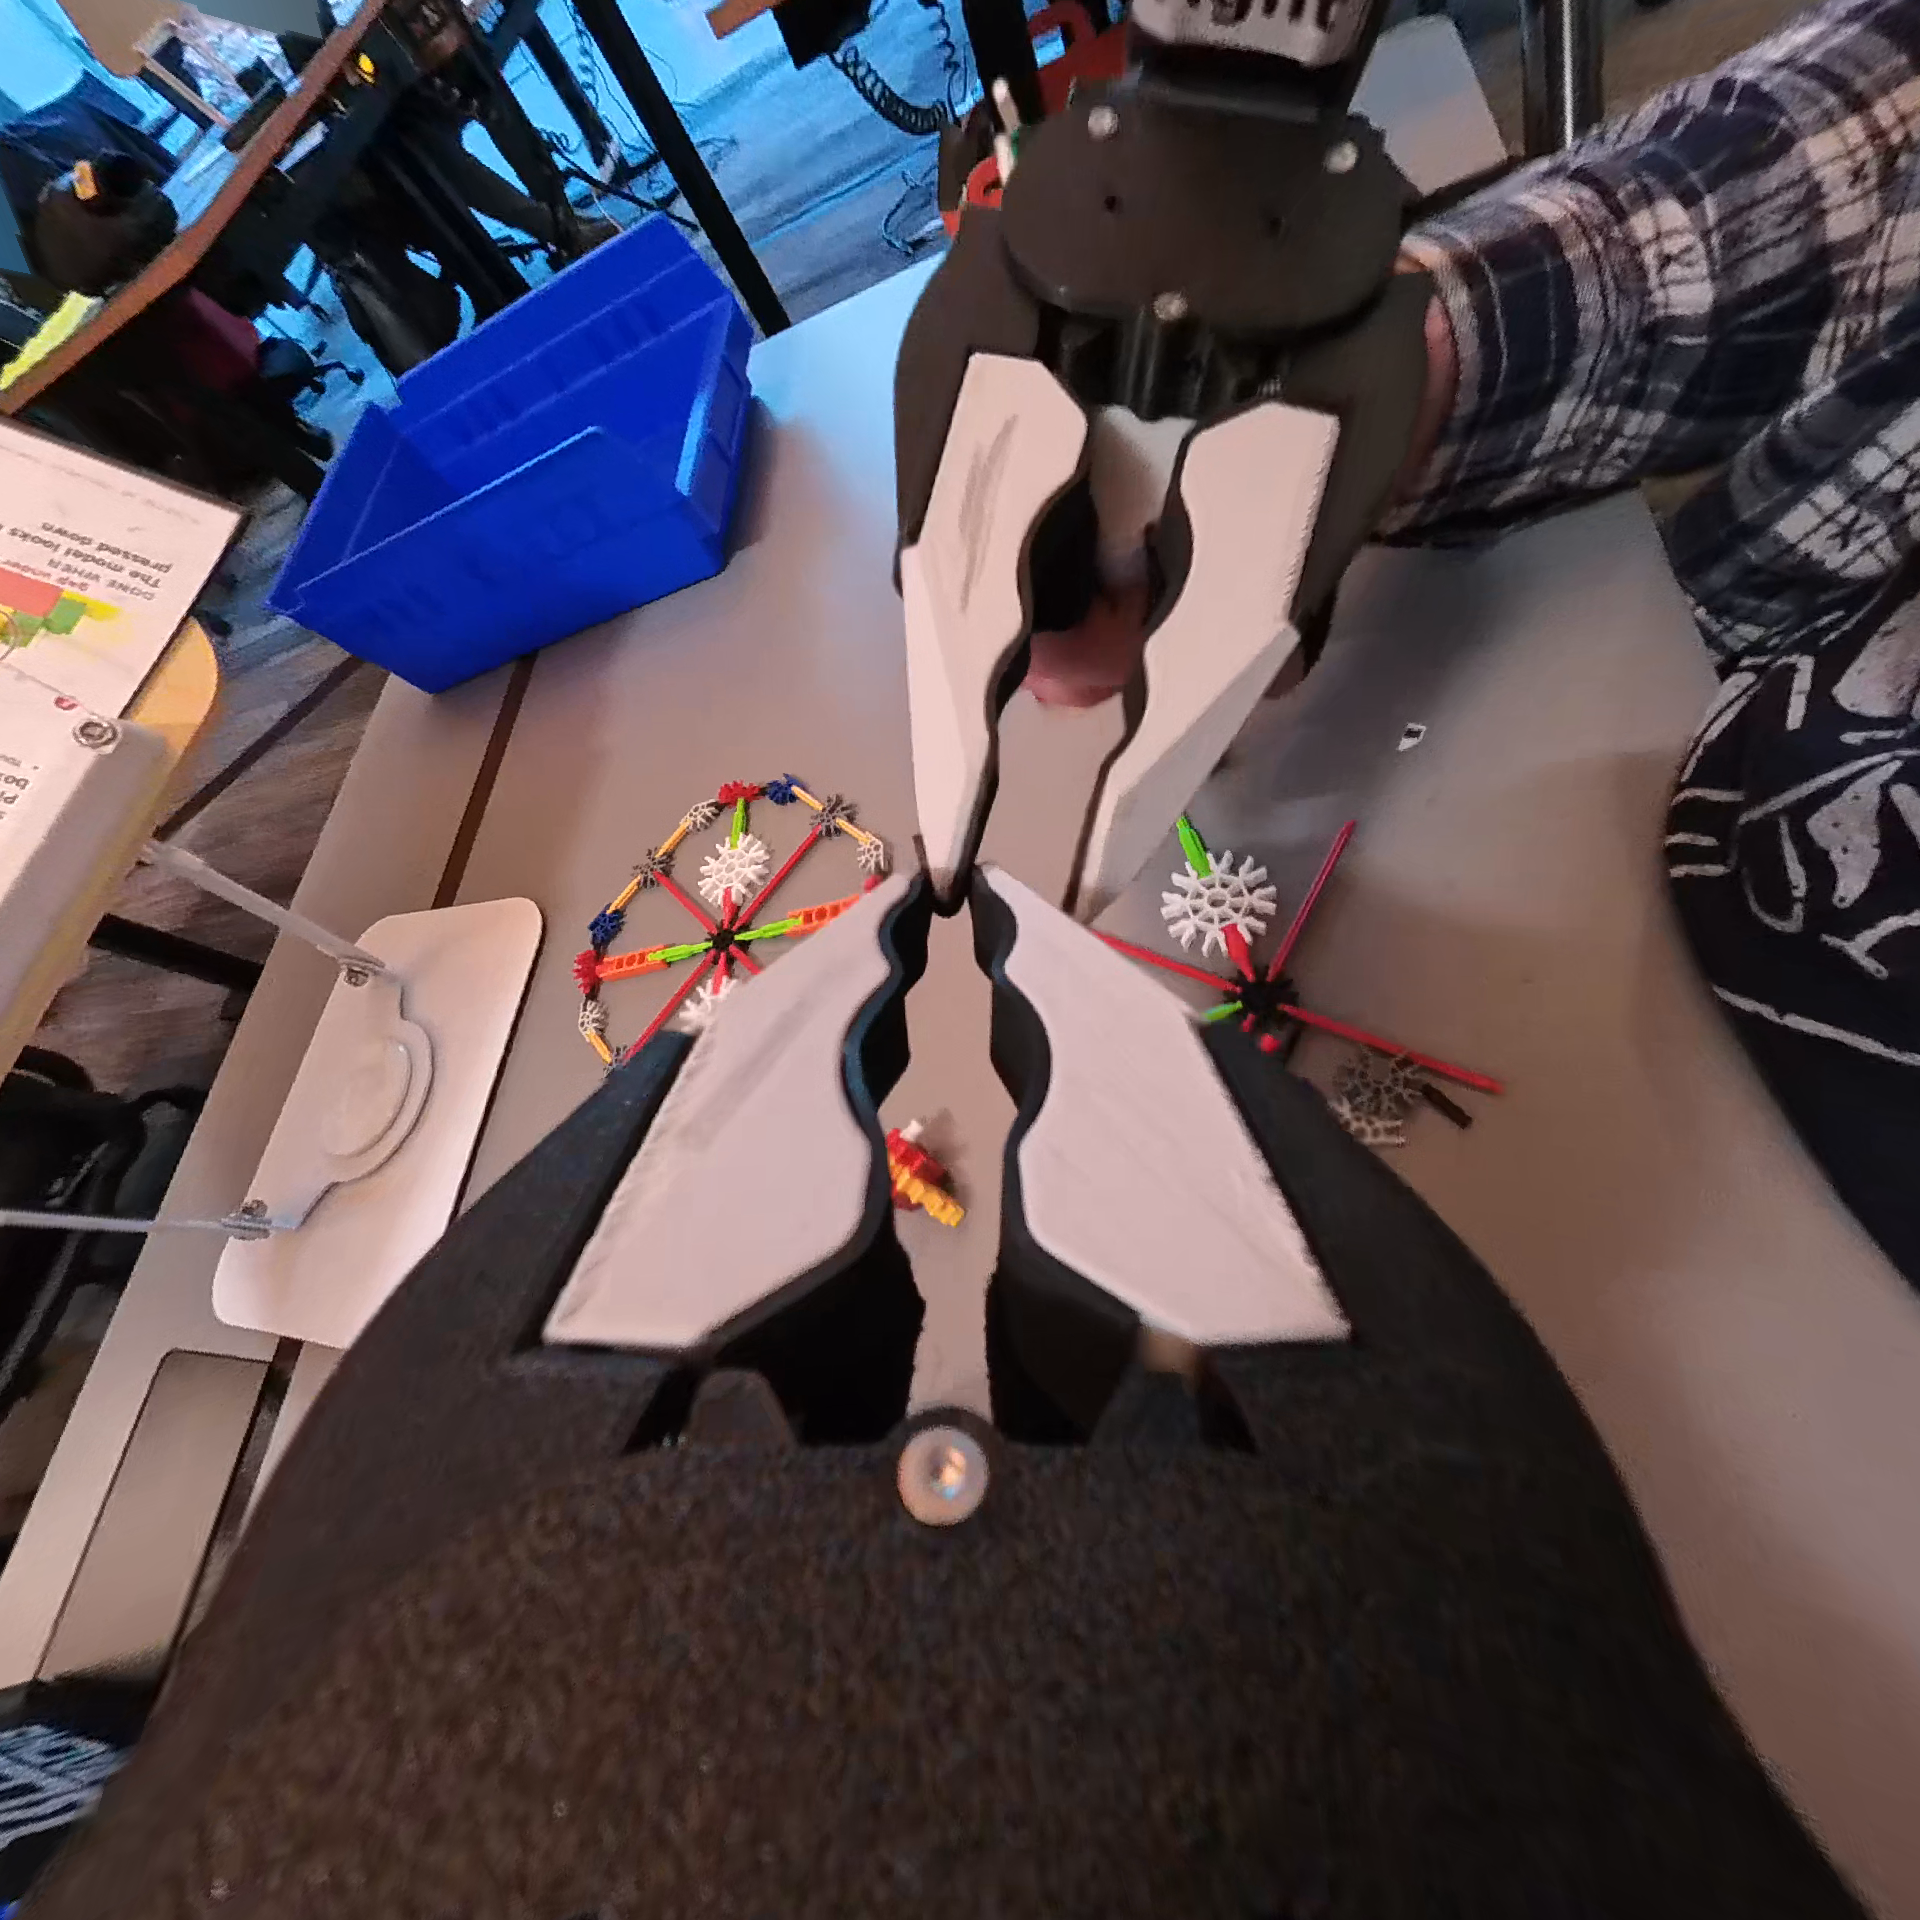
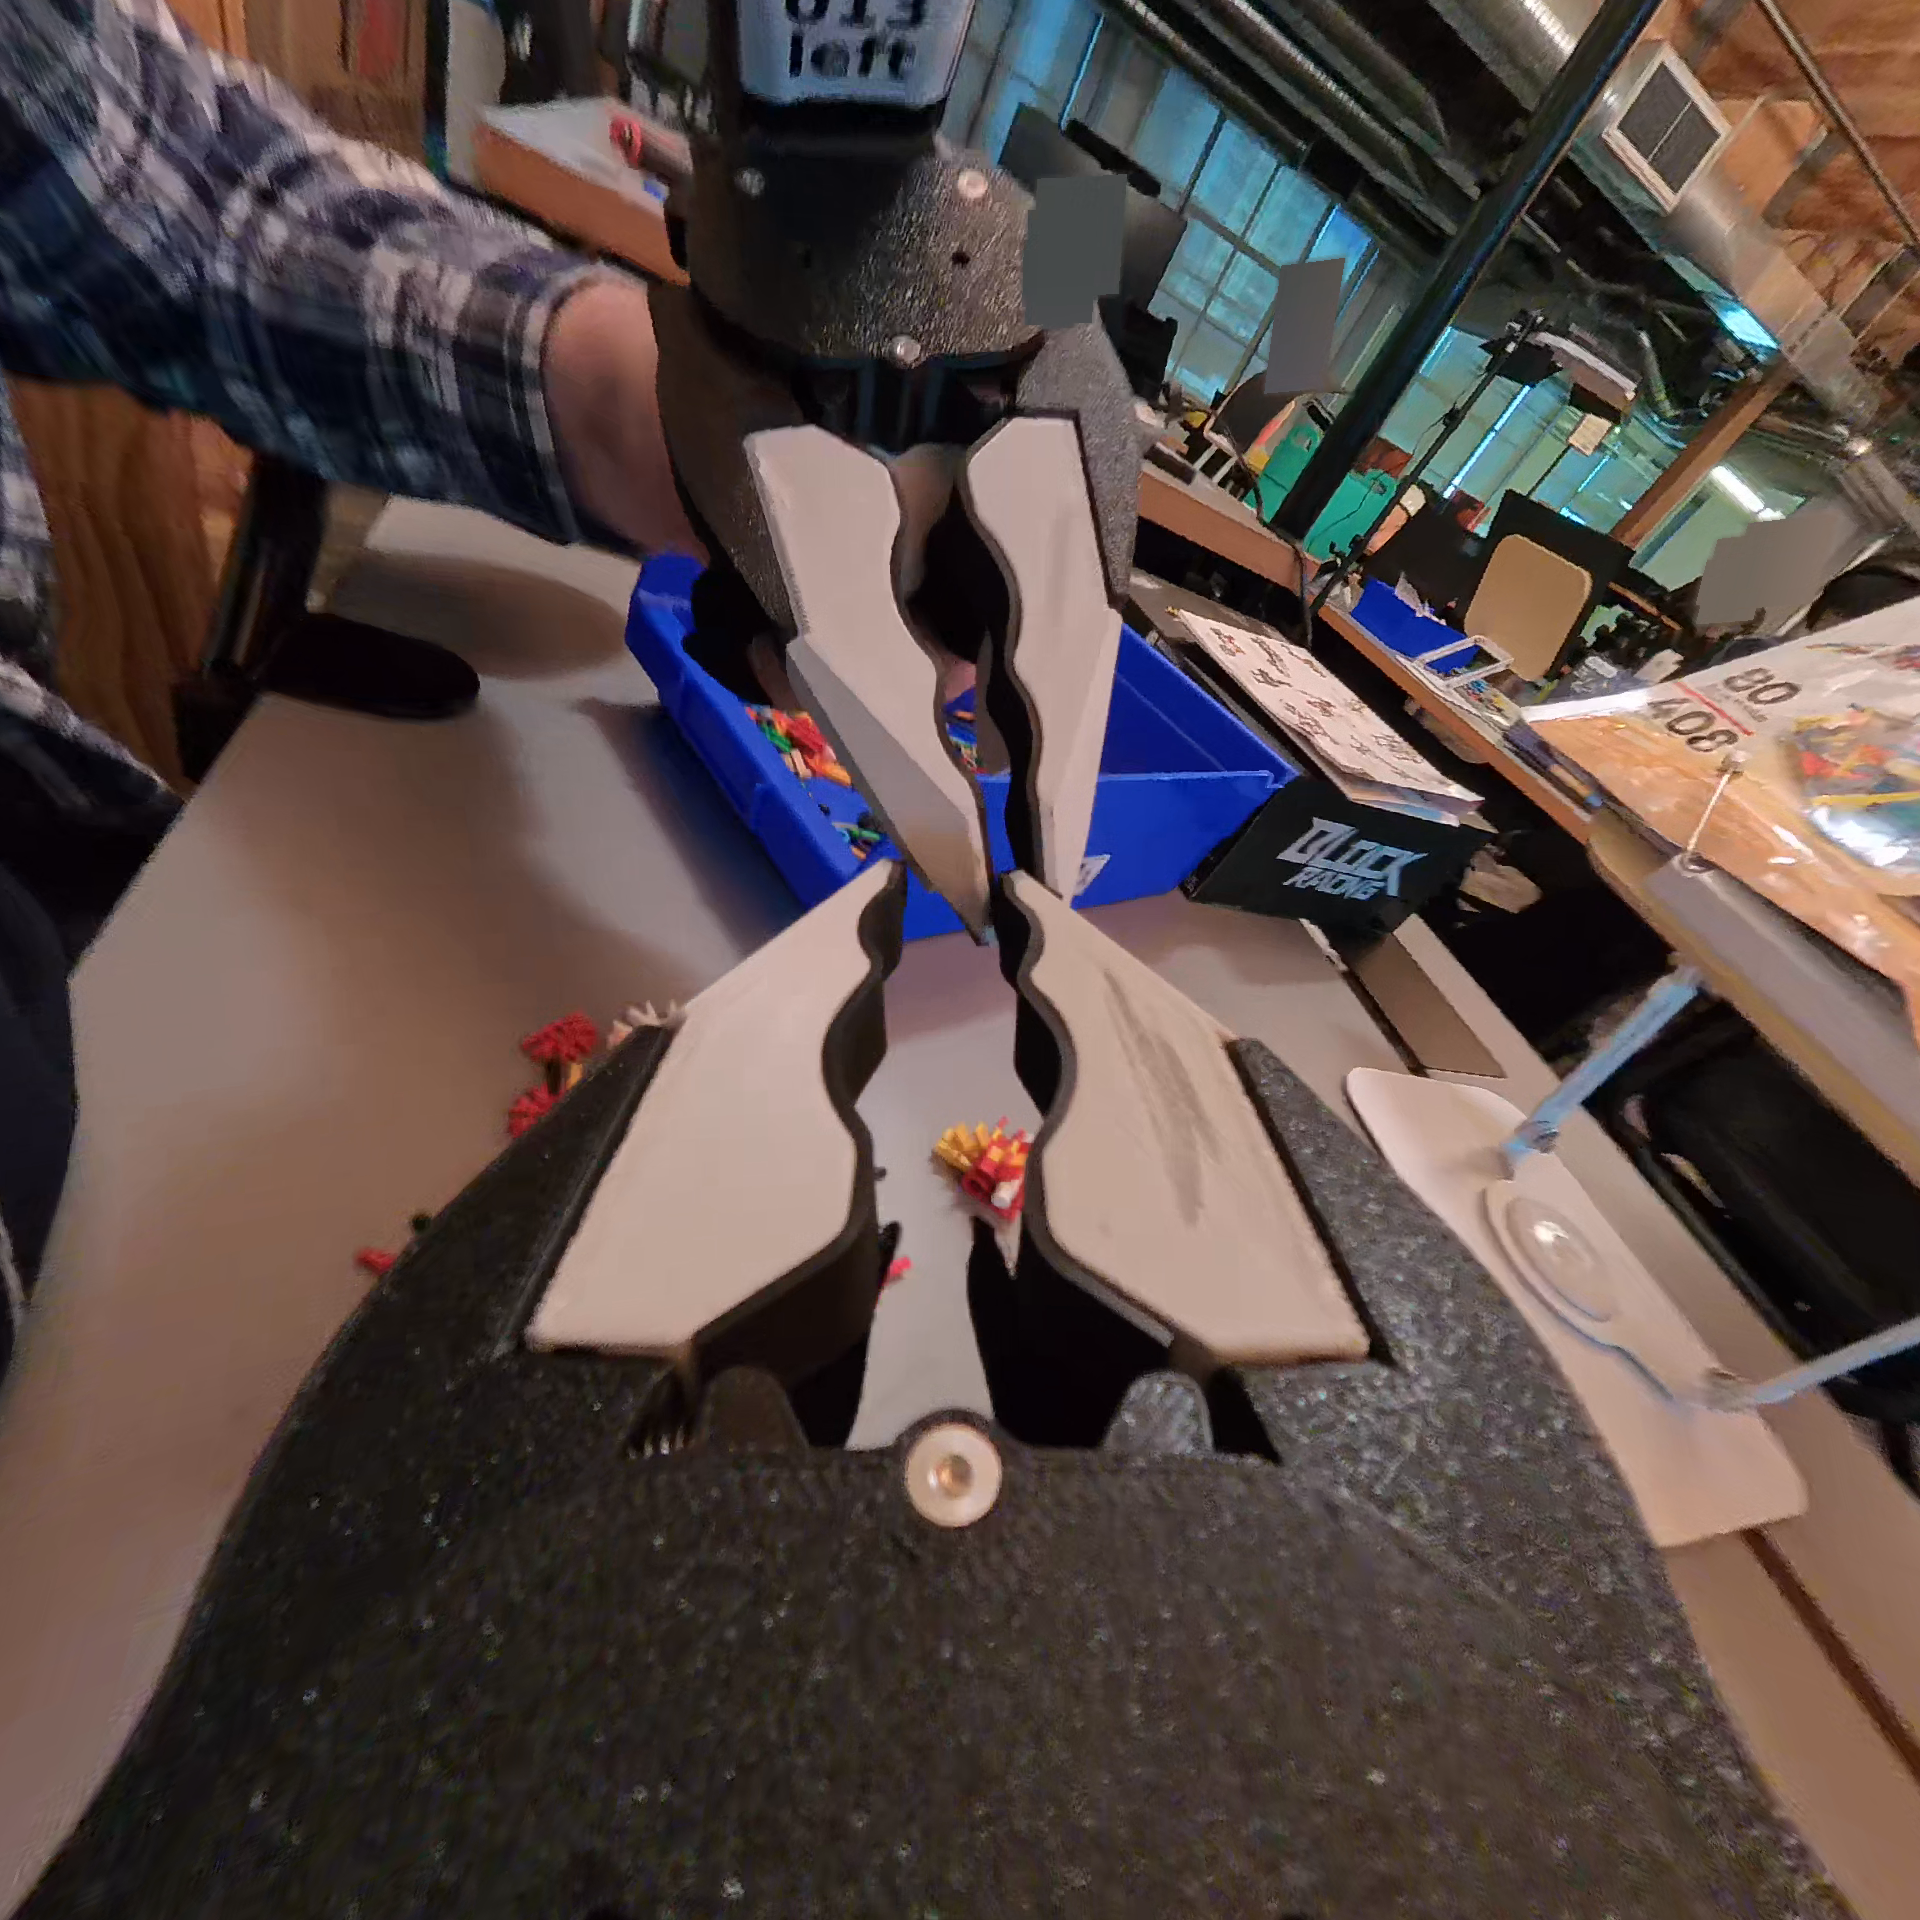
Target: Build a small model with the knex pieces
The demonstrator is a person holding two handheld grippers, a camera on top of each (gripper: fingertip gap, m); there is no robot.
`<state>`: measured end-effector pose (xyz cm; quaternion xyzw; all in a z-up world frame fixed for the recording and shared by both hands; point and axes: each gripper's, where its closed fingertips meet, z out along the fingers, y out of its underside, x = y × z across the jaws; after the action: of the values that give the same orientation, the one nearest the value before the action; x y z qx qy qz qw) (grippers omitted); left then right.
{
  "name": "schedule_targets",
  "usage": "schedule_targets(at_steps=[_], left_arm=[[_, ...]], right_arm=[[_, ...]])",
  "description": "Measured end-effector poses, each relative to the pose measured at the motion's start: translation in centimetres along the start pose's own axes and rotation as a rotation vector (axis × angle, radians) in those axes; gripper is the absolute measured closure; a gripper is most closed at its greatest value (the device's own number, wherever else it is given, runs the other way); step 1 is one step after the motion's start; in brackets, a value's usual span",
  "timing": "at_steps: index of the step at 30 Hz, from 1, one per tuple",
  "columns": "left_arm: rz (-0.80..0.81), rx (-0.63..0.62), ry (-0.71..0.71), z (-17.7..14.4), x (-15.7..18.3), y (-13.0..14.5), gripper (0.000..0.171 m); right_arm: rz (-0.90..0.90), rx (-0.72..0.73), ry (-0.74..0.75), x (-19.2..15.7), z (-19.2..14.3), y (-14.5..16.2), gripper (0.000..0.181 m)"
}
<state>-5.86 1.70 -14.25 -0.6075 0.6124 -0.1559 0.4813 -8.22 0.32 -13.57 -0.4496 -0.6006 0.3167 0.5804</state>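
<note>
My left gripper (image 1: pixel 948 883) and right gripper (image 1: pixel 1020 899) meet tip to tip above the grey table (image 1: pixel 727 675). Both are narrowly open, and their fingers interleave: one fingertip of each sits between the other's jaws. I cannot tell if a small part is pinched there. In the right wrist view, my right gripper (image 2: pixel 954 881) faces the left gripper (image 2: pixel 1018 904) the same way. Below them lies a small red and yellow clump of pieces (image 1: pixel 920 1179) (image 2: pixel 982 1158). A colourful rod-and-connector wheel (image 1: pixel 727 925) lies to the left, and a spoke assembly with a white snowflake connector (image 1: pixel 1216 904) to the right.
A blue bin (image 1: pixel 540 488) (image 2: pixel 1143 790) holding several small pieces stands at the far side. A white plate on wire legs (image 1: pixel 384 1122) (image 2: pixel 1558 1278) sits at the table's edge. A black box (image 2: pixel 1340 857) stands beside the bin. Loose red pieces (image 2: pixel 556 1049) and a grey connector (image 1: pixel 1377 1091) lie nearby. My two grippers' fingertips are within a few centimetres of each other. From either gripper's tips it is about 25 cm to the colourful rod-and-connector wheel (image 1: pixel 727 925).
</note>
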Motion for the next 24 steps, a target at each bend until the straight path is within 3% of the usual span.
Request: schedule_targets(at_steps=[9,15,20,24], left_arm=[[0.226,-0.179,-0.054,0.8,0.7,2.4,0.167],[0.424,-0.298,-0.143,1.4,0.7,3.5,0.167],[0.406,-0.28,-0.138,1.6,0.4,4.0,0.165],[0.286,-0.17,-0.158,1.0,-0.5,2.5,0.16]], right_arm=[[-0.178,-0.182,0.003,-1.0,0.9,2.3,0.169],[-0.2,-0.262,-0.009,-1.2,1.2,3.6,0.169],[-0.158,-0.262,-0.017,-1.1,1.4,4.2,0.168],[-0.07,-0.171,-0.002,-0.3,1.0,2.9,0.166]])
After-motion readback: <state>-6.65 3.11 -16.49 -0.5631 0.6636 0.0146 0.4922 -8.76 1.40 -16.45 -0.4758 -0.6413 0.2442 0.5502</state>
